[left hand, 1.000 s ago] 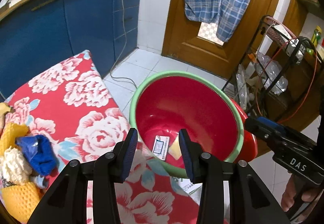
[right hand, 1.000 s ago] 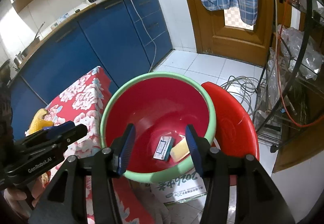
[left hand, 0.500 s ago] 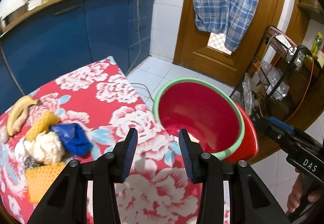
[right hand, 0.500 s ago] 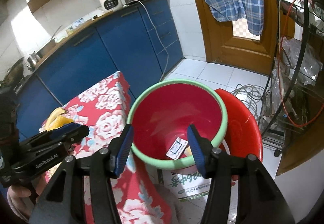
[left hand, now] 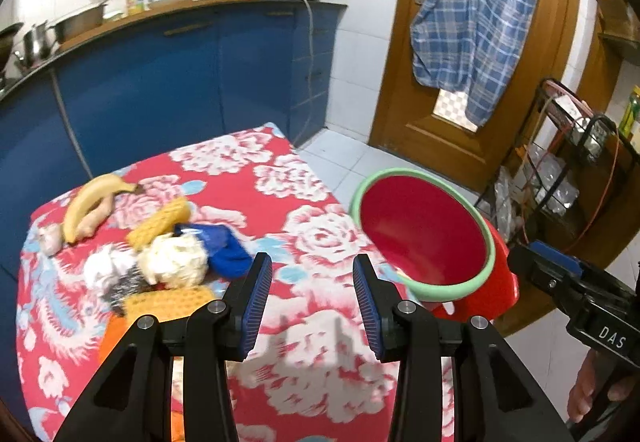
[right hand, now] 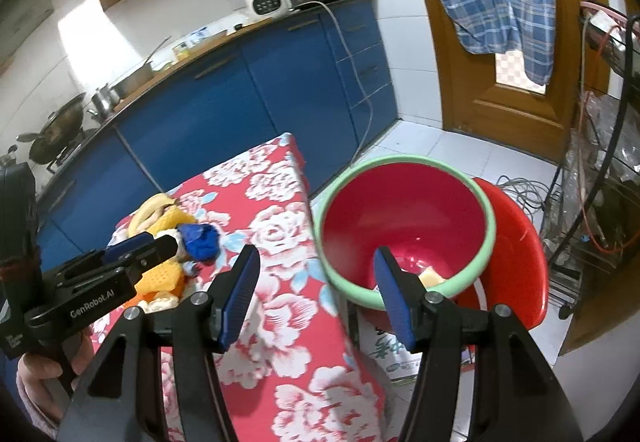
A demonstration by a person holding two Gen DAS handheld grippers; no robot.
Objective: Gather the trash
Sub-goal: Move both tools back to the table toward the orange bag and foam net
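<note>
We held both tools above the table with the red cloth printed with white flowers, and neither carried anything. The left gripper stood partly open over bare cloth near the front edge; the right gripper had its jaws opening, with nothing between them. The trash lay heaped toward the table's left edge: a crumpled blue wrapper, a cream foam wad and yellow foam fruit netting, pressed together, with a yellow banana nearer the far-left corner. Beside the right edge, off the table, sat the red plastic basin with a pale green rim, low enough for dropping scraps in; a yellowish scrap seemed to lie at its bottom, though the finger half hid it.
</note>
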